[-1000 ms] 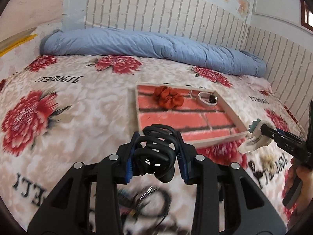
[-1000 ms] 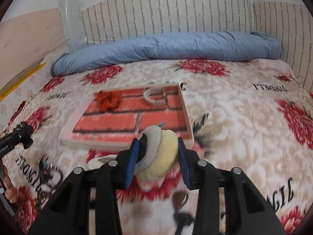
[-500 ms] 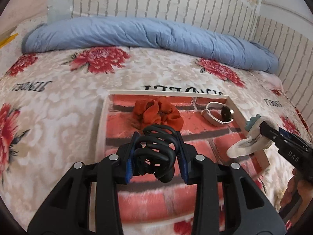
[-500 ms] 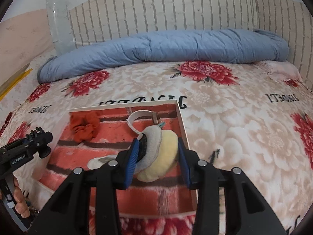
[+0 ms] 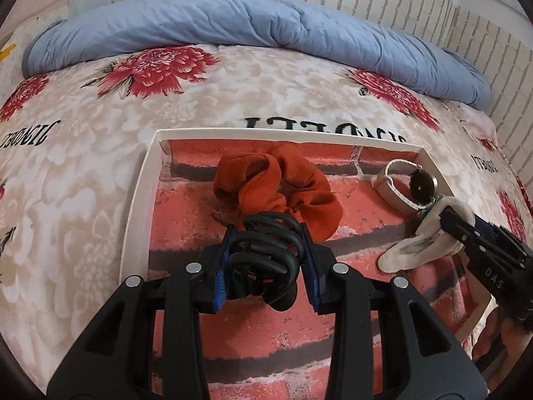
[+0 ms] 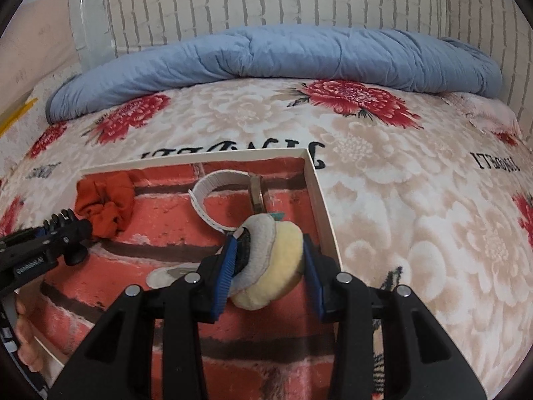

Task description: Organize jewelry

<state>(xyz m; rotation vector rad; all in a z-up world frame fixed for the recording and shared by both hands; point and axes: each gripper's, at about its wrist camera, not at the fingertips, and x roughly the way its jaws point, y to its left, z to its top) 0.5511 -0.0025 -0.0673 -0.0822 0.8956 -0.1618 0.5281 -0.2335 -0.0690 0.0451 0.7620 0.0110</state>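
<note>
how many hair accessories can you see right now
3: an orange scrunchie lying in the tray, a black claw clip held in the left gripper, and a plush hair clip held in the right gripper.

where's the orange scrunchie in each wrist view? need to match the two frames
Left wrist: orange scrunchie sits at centre frame, in the far half of the tray, just beyond the left gripper.
Right wrist: orange scrunchie is at left of frame, in the tray's far-left corner, behind the other gripper's tip.
Shared landmark: the white-strap watch, to the scrunchie's right in both.
</note>
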